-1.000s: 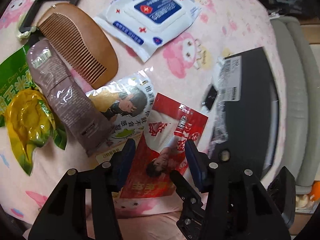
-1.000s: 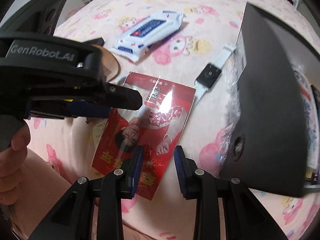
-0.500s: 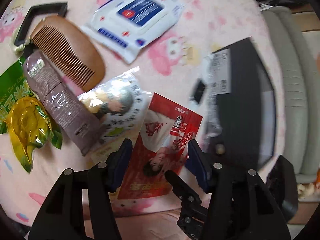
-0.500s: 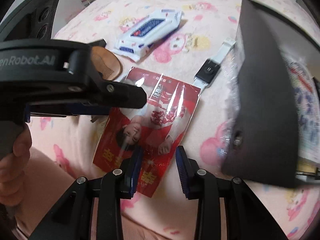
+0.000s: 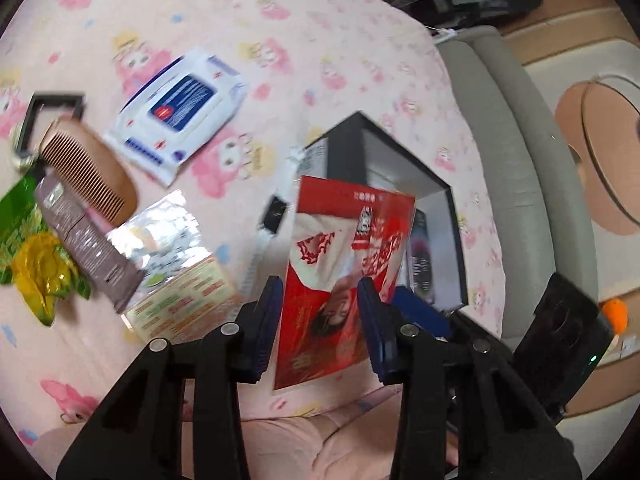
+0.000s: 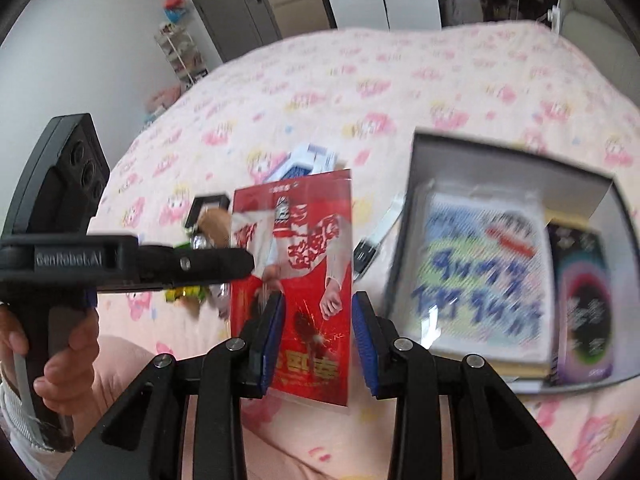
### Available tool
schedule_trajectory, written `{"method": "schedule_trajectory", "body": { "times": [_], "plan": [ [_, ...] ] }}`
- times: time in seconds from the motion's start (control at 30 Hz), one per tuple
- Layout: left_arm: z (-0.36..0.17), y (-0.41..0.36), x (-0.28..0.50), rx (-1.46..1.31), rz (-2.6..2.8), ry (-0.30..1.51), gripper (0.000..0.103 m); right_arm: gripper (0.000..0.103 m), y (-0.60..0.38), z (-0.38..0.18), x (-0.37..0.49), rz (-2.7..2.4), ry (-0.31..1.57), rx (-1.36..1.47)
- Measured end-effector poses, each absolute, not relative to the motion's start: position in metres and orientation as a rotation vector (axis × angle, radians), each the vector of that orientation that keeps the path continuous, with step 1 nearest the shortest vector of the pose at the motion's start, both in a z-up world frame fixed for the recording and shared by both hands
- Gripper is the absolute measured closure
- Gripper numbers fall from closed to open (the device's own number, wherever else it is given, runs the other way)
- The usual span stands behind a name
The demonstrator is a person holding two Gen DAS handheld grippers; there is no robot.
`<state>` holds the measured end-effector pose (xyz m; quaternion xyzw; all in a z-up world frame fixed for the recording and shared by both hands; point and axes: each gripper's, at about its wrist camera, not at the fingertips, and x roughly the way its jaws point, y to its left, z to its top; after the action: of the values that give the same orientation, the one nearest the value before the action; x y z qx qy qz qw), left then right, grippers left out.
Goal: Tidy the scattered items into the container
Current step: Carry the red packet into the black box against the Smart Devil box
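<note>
A red packet [image 5: 340, 264] stands lifted off the pink bedspread between both grippers; it also shows in the right wrist view [image 6: 304, 280]. My right gripper [image 6: 318, 336] has its jaws around the packet's lower edge. My left gripper [image 5: 320, 316] is open on either side of the packet, and I cannot tell if it touches it. The black box [image 6: 520, 160] lies to the right with packets inside; it also shows in the left wrist view [image 5: 400, 152].
On the bedspread lie a white wipes pack [image 5: 180, 108], a wooden comb [image 5: 92, 172], a brown sachet [image 5: 88, 240], a green and yellow snack bag [image 5: 36, 264], a silver packet [image 5: 172, 256] and a watch [image 5: 274, 216]. A grey sofa edge [image 5: 520, 160] is at the right.
The red packet has been lifted off the bedspread and now stands upright. Both grippers have risen and pulled back; the box interior has come into view.
</note>
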<state>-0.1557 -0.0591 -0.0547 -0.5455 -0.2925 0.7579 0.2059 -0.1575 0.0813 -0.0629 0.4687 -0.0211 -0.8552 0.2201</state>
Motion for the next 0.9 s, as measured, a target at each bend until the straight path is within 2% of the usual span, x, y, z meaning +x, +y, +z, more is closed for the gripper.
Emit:
{"method": "schedule_trajectory", "body": {
  "times": [0.23, 0.33, 0.6, 0.73, 0.9],
  "plan": [
    [-0.027, -0.001, -0.179, -1.465, 2.090, -0.724, 0.065, 0.072, 0.141, -0.006, -0.162, -2.462, -0.005, 1.258],
    [-0.025, 0.032, -0.193, -1.468, 2.065, -0.681, 0.065, 0.072, 0.175, -0.005, -0.165, -2.502, -0.034, 1.253],
    [-0.062, 0.133, -0.227, -1.547, 1.940, -0.589, 0.065, 0.072, 0.269, -0.056, -0.173, -2.573, -0.212, 1.384],
    [-0.087, 0.163, -0.231, -1.612, 1.913, -0.557, 0.065, 0.072, 0.303, -0.082, -0.184, -2.538, -0.377, 1.448],
    [-0.116, 0.190, -0.241, -1.705, 1.865, -0.550, 0.065, 0.071, 0.334, -0.083, -0.195, -2.566, -0.425, 1.501]
  ]
}}
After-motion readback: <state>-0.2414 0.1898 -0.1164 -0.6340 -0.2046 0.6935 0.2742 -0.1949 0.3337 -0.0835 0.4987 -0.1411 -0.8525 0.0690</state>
